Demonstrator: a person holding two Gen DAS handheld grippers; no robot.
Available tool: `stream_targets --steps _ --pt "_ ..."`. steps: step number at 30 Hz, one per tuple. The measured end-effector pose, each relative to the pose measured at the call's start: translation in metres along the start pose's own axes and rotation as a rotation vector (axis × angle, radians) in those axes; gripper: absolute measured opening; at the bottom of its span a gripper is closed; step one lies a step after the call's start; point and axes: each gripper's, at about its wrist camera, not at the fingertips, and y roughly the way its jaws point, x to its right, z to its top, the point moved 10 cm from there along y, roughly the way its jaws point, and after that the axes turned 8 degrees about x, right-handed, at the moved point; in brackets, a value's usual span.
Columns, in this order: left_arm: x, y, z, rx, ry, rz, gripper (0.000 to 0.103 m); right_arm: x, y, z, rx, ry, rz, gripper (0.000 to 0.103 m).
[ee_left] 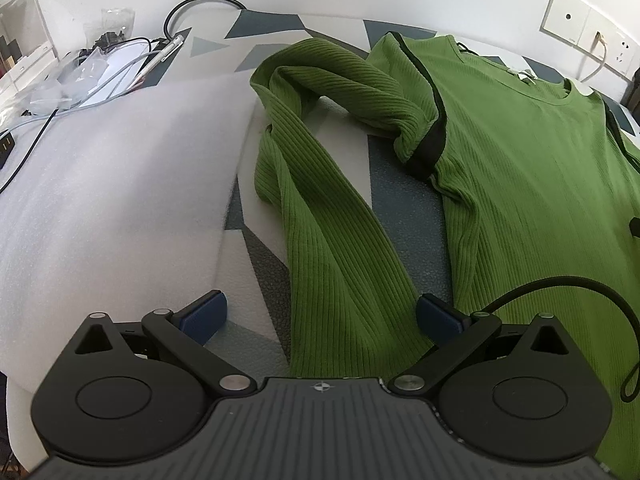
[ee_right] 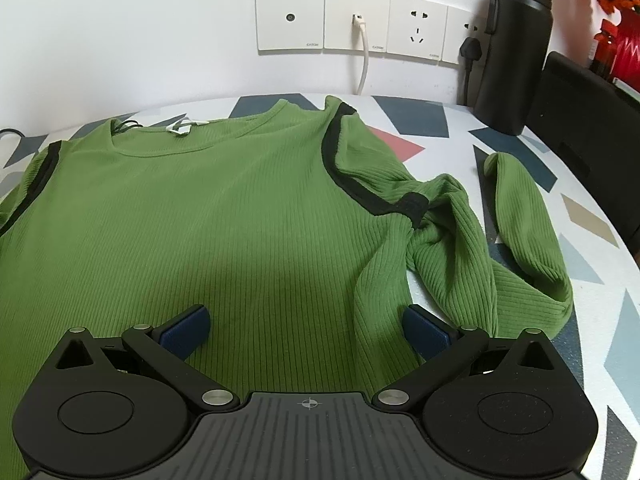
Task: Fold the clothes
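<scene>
The left gripper is being held low over the patterned desk, its blue-padded jaws spread wide with nothing between them, just above one long sleeve of the green ribbed long-sleeved top. The right gripper is being held over the top's lower body, its jaws likewise spread and empty. The top is lying flat on the desk, neckline toward the wall, with the other sleeve crumpled beside it. Farther off, a black insulated bottle is standing by the white wall sockets.
</scene>
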Motion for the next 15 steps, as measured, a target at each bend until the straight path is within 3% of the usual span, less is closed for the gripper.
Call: stream_targets --steps 9,12,15 --pt "-0.001 0.002 0.004 -0.043 0.006 -0.036 0.101 0.001 0.000 -0.001 0.019 0.003 0.000 0.102" --pt "-0.007 -0.003 0.010 -0.006 -0.033 -0.053 0.076 0.001 -0.002 -0.001 0.029 0.002 0.002 0.102" --pt "-0.010 -0.004 0.014 0.006 -0.028 -0.061 0.065 0.001 -0.002 -0.001 0.025 0.002 0.003 0.102"
